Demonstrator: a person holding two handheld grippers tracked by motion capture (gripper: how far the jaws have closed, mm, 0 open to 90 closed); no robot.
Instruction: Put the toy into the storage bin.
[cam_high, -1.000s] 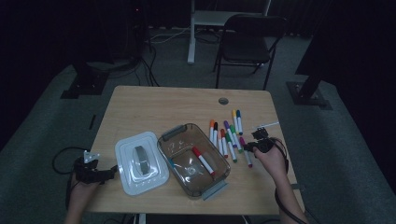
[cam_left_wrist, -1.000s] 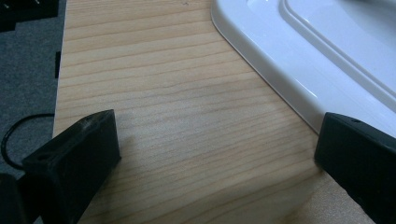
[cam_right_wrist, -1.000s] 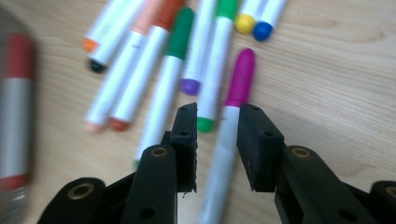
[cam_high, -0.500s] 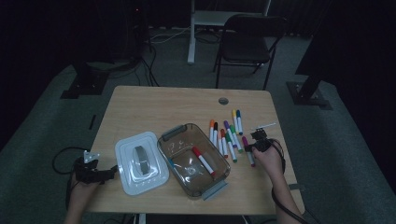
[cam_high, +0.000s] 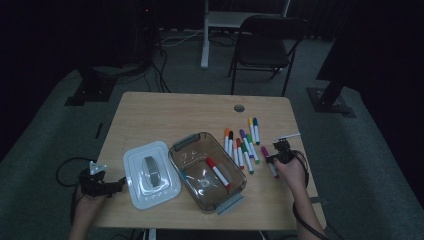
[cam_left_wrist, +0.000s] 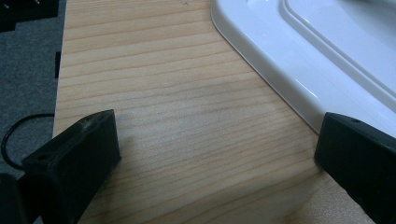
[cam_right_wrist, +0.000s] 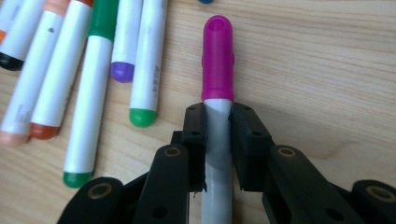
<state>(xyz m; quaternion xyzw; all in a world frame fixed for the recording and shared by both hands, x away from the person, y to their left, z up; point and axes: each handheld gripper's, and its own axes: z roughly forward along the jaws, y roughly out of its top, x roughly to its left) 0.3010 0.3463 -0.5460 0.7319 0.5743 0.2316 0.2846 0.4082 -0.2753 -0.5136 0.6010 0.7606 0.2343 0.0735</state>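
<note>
Left gripper (cam_high: 120, 183) at lower left of high view, jaws spread wide over bare surface (cam_left_wrist: 177, 107), white lid (cam_left_wrist: 299, 60) just beside. Magenta-capped marker (cam_right_wrist: 217, 88): white barrel, rounded magenta cap, lying flat on surface at right of marker row (cam_high: 242, 147). Right gripper (cam_right_wrist: 217, 140): jaws just closed, clenched on barrel just below cap. In right gripper view, long axis runs bottom to top, cap pointing toward top edge.

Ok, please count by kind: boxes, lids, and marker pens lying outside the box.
Clear grey plastic box: 1
White plastic lid: 1
Marker pens outside the box: 9, magenta-capped marker in right gripper included
Total: 11
</note>
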